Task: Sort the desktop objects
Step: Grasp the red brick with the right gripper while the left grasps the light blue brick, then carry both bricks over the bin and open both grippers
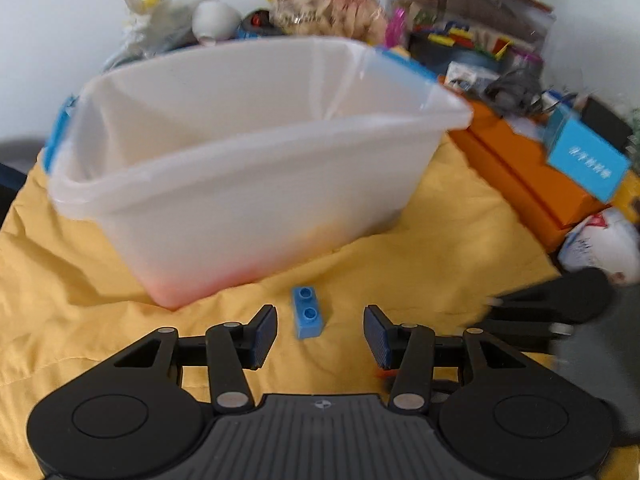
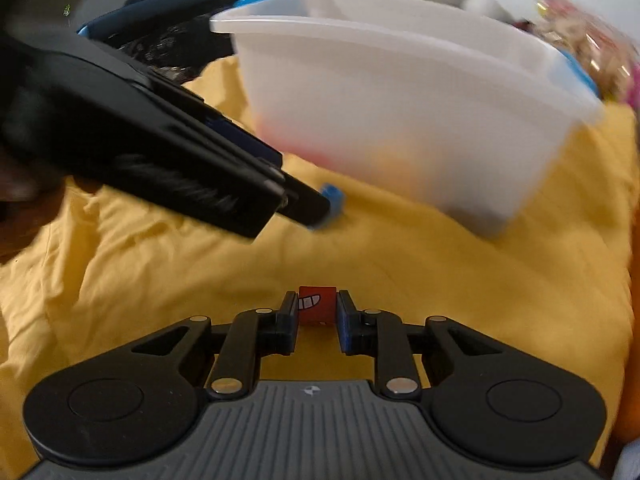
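Rumpled yellow cloth [image 1: 400,264] under translucent white bin [image 1: 248,184], blue brick [image 1: 306,317] before bin between spread left gripper [image 1: 320,338], right gripper [image 2: 318,314] pinching red block [image 2: 317,307], clutter behind bin against pale wall [image 1: 60,20]

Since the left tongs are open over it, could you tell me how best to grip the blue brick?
Grip the blue brick across its two long side walls, descending from above: it lies studs-up, long axis pointing away, between the left tongs.
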{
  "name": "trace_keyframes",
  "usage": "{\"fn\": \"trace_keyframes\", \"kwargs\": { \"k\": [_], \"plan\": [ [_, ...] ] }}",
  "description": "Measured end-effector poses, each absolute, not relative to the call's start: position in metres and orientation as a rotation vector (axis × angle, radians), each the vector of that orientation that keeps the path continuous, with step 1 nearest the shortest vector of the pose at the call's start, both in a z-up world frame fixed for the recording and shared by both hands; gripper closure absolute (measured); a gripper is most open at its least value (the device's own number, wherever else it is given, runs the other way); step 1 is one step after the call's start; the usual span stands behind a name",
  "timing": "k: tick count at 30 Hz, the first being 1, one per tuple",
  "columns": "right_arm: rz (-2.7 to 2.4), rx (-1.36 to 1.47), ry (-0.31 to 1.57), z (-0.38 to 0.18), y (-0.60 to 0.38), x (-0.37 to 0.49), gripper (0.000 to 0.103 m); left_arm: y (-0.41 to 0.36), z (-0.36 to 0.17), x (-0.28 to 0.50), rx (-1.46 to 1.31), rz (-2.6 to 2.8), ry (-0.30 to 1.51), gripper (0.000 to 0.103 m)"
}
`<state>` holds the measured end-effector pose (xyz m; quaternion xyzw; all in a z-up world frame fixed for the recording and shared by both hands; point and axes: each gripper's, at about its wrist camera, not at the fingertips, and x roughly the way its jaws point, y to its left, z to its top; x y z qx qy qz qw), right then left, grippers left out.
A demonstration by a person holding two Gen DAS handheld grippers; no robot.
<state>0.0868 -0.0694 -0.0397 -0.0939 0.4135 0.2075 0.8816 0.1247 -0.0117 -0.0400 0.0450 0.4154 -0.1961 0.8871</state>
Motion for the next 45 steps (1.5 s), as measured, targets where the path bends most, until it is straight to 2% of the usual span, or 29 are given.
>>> {"fn": "trace_keyframes", "kwargs": {
  "k": [2, 4, 7, 16, 23, 28, 32, 39, 45],
  "plan": [
    [0.412, -0.179, 0.872, -0.041, -0.077, 0.079, 0.081, -0.016, -0.05, 0.131, 0.086, -0.395, 0.892, 0.057],
    [0.397, -0.171, 0.884, -0.042, -0.083, 0.072, 0.081, -0.02, -0.061, 0.138, 0.078, -0.388, 0.929, 0.073],
    [0.381, -0.159, 0.883, -0.042, -0.088, 0.062, 0.081, -0.018, -0.073, 0.142, 0.069, -0.38, 0.968, 0.083],
    [0.394, -0.163, 0.853, -0.024, -0.1, 0.037, 0.081, 0.014, -0.046, 0.07, 0.018, -0.404, 0.934, 0.084],
    [0.398, -0.164, 0.884, -0.04, -0.09, 0.039, 0.08, 0.031, -0.071, 0.01, -0.069, -0.362, 1.03, 0.083],
    [0.406, -0.179, 0.873, -0.036, -0.09, 0.038, 0.081, 0.032, -0.059, 0.002, -0.082, -0.343, 0.954, 0.083],
    [0.395, -0.194, 0.761, 0.0, -0.089, 0.053, 0.081, 0.029, -0.012, 0.017, -0.034, -0.376, 0.815, 0.083],
    [0.339, -0.195, 0.525, 0.084, -0.087, 0.124, 0.08, 0.026, 0.072, 0.088, 0.042, -0.337, 0.578, 0.083],
    [0.304, -0.177, 0.584, 0.095, -0.085, 0.194, 0.08, 0.02, 0.083, 0.167, 0.086, -0.27, 0.619, 0.083]
  ]
}}
